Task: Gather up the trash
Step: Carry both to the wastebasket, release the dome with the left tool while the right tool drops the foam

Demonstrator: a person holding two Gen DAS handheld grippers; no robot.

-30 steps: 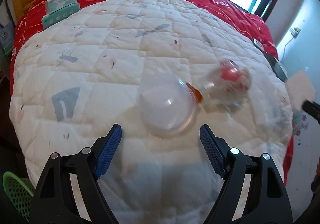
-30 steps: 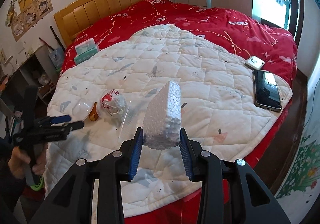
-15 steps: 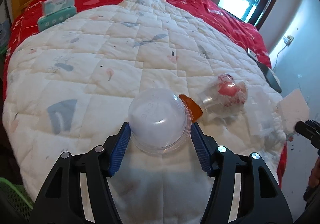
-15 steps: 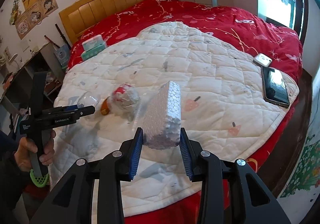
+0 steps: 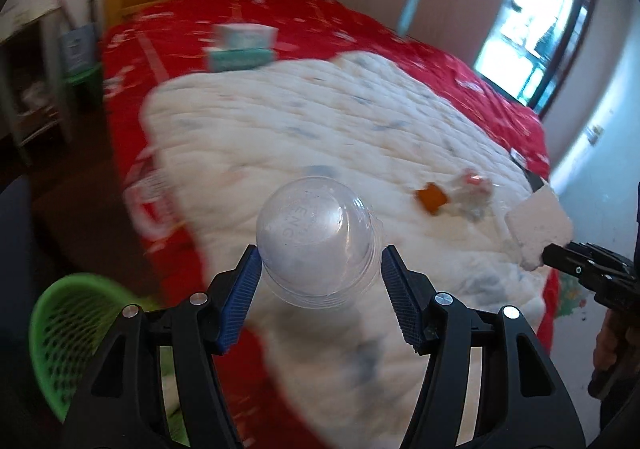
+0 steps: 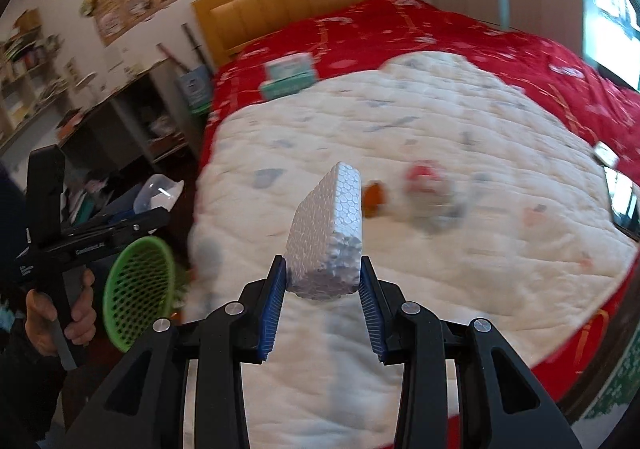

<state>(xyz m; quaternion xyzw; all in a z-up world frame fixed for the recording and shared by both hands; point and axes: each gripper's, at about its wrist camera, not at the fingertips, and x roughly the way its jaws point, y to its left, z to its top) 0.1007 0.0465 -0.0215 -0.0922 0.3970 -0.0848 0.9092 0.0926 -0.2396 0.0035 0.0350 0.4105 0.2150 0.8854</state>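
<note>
Left wrist view: my left claw [image 5: 320, 281] now carries the clear plastic dome lid [image 5: 318, 239] clear of the bed. A second ago its jaws stood wide around the lid as it lay on the white quilt [image 5: 360, 137]; half a second ago the blue pads had closed onto its rim, and they now press it from both sides. The lid no longer touches the quilt and hangs past the bed's near-left edge, with the green mesh basket [image 5: 76, 337] on the floor low and to the left of it.

Right wrist view: my right claw [image 6: 322, 289] is narrow and clamped on the white foam block [image 6: 330, 233], the same hold as in both earlier views. The block stands on edge between the pads, above the quilt's near edge. The left claw [image 6: 156, 205] appears at the left of this view with the lid at its tip, just above the basket [image 6: 140, 289], gripped by a hand [image 6: 60, 317].

I read the change as pick-up finished and carry under way: both claws are loaded and have swung towards the basket, the background smearing with the motion. The likely next step is release over the basket.

Still lying on the quilt near its right side: an orange scrap [image 5: 432, 199] and, touching it, a crumpled clear wrapper with red inside [image 5: 472, 191]. These remain to be collected.
</note>
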